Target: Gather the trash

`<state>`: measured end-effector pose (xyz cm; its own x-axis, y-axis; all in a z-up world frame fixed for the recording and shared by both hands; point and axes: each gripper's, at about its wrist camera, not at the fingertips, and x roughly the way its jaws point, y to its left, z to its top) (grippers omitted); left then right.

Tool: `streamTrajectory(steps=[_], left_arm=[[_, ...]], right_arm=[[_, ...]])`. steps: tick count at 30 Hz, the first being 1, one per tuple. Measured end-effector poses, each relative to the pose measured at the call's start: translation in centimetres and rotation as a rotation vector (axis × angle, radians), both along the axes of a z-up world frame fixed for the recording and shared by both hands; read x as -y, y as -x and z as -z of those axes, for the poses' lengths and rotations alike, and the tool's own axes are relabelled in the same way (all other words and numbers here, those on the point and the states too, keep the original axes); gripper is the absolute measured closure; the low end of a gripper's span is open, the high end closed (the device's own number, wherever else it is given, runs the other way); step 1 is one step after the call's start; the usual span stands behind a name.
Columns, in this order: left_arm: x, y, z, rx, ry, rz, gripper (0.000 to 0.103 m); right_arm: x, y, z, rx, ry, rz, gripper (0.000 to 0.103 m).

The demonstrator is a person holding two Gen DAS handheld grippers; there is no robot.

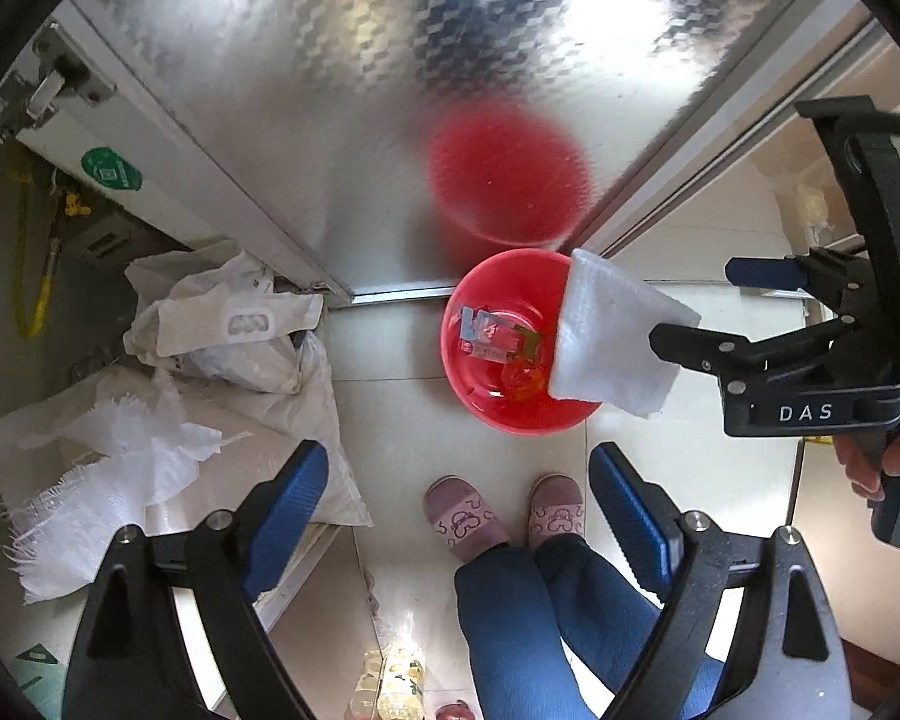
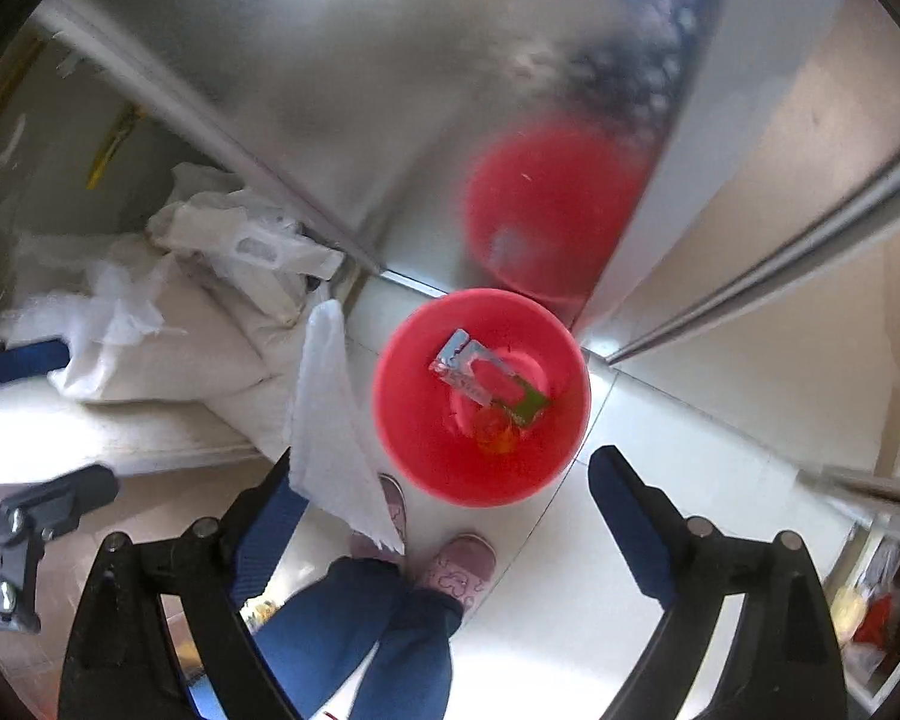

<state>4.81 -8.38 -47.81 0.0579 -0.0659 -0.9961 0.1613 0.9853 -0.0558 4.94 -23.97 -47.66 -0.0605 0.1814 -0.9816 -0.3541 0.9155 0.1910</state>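
Note:
A red bin (image 1: 513,354) stands on the tiled floor by a metal cabinet; it also shows in the right wrist view (image 2: 480,402). It holds a blue-white wrapper (image 2: 471,375) and other scraps. My right gripper (image 2: 444,516) is open; a white tissue (image 2: 330,420) hangs against its left finger (image 2: 270,534), left of the bin. In the left wrist view the tissue (image 1: 615,336) hangs over the bin's right rim at the right gripper's (image 1: 726,324) tip. My left gripper (image 1: 459,510) is open and empty above the floor.
White woven sacks (image 1: 210,372) lie on a low step to the left. The person's slippered feet (image 1: 504,516) stand just in front of the bin. The metal cabinet door (image 1: 390,90) rises behind it. A bottle (image 1: 396,684) lies on the floor near the feet.

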Motion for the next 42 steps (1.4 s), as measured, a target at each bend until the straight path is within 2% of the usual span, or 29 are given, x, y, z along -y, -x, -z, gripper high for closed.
streamTrajectory(steps=[7,8,10,12,15,20,25,33,42], left_arm=[[-0.2,0.1,-0.4,0.021,-0.011,-0.010,0.016],[-0.2,0.0,-0.5,0.022,-0.013,-0.011,0.016],[-0.2,0.0,-0.6,0.028,-0.012,-0.008,0.016],[-0.2,-0.1,-0.7,0.030,-0.011,-0.006,0.016],[0.0,-0.2,-1.0,0.031,-0.009,-0.004,0.016],[0.3,-0.3,-2.5,0.048,-0.002,0.005,0.016],[0.5,-0.6,-3.1,0.049,0.044,0.017,0.016],[2.5,-0.4,-1.6,0.044,0.163,0.031,0.016],[4.0,-0.7,1.2,0.028,0.129,0.102,0.016]], right_arm=[[-0.3,0.6,-0.5,0.085,0.047,-0.045,0.011],[-0.3,0.6,-0.4,0.059,0.030,-0.039,0.012],[-0.4,0.5,-0.4,0.080,0.050,-0.076,0.012],[0.2,0.2,-0.7,0.063,0.021,-0.020,0.012],[0.0,0.3,-1.8,0.082,0.016,-0.029,0.012],[-0.1,0.2,-3.3,0.060,-0.004,-0.020,0.012],[-0.4,0.3,-4.8,0.035,-0.035,-0.017,0.012],[-0.2,0.5,-5.0,-0.002,-0.095,0.022,0.012],[0.1,0.8,-3.7,-0.020,-0.108,0.026,0.012]])
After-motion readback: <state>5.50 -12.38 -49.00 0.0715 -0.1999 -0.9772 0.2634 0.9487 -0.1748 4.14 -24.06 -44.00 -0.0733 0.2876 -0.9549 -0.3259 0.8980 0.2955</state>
